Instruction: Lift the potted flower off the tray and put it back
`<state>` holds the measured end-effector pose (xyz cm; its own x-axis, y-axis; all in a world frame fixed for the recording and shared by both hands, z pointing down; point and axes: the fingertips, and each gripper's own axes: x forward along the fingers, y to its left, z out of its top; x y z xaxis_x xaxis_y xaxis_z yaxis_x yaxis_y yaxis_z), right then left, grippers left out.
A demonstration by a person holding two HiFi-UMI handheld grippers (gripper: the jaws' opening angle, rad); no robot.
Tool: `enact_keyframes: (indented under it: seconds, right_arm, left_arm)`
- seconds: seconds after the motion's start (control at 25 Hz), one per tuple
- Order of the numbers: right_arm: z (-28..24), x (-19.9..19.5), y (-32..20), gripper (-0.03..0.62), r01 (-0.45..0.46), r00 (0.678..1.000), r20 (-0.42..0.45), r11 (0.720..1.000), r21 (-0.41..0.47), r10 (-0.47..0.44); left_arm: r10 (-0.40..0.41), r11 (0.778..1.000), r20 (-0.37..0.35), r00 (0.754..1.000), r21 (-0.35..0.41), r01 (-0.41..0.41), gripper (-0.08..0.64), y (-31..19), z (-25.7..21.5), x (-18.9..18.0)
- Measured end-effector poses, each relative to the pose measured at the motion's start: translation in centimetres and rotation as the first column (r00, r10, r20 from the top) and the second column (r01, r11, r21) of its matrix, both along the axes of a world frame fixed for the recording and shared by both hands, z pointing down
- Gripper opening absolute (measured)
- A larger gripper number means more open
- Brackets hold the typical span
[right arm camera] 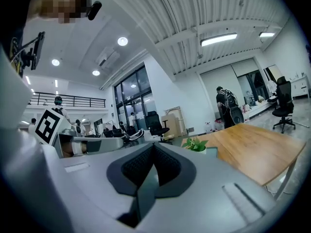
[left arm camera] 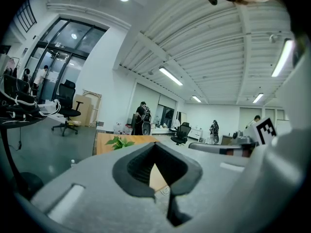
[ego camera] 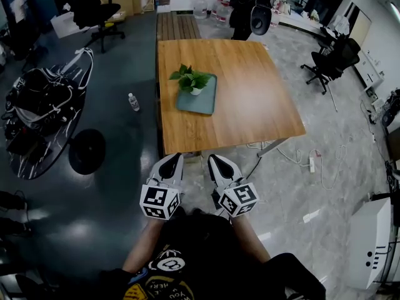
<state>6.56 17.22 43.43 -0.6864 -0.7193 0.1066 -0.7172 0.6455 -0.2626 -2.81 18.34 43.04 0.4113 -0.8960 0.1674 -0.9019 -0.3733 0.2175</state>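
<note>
A small green potted flower point(ego camera: 190, 80) stands on a teal tray point(ego camera: 204, 102) at the left side of a wooden table point(ego camera: 250, 99). Both grippers hang side by side below the table's near edge, well short of the tray, pointing toward it. My left gripper point(ego camera: 172, 161) is shut with nothing in it, and so is my right gripper point(ego camera: 217, 162). In the left gripper view the flower point(left arm camera: 119, 141) shows far beyond the closed left gripper point(left arm camera: 158, 171). In the right gripper view the flower point(right arm camera: 197, 144) sits past the closed right gripper point(right arm camera: 153, 171), on the table point(right arm camera: 252, 149).
A water bottle point(ego camera: 132, 102) stands on the floor left of the table. A round dark table point(ego camera: 44, 111) piled with gear is further left. A person point(ego camera: 250, 5) stands at the table's far end. A power strip point(ego camera: 311, 163) and cables lie on the floor to the right.
</note>
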Motion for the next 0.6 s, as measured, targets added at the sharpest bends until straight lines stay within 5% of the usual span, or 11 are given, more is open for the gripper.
enact_keyframes:
  seconds: [0.32, 0.6]
  right_arm:
    - [4.1, -2.7, -3.8, 0.002, 0.008, 0.997, -0.07, 0.999, -0.036, -0.011]
    - [8.6, -3.4, -13.5, 0.002, 0.011, 0.995, -0.101, 0.999, -0.042, -0.015]
  left_arm:
    - [-0.004, 0.999, 0.019, 1.0, -0.053, 0.005, -0.003, -3.7, 4.0, -2.9]
    - [-0.005, 0.997, 0.027, 1.0, -0.073, 0.007, -0.003, -12.2, 6.9, -3.2]
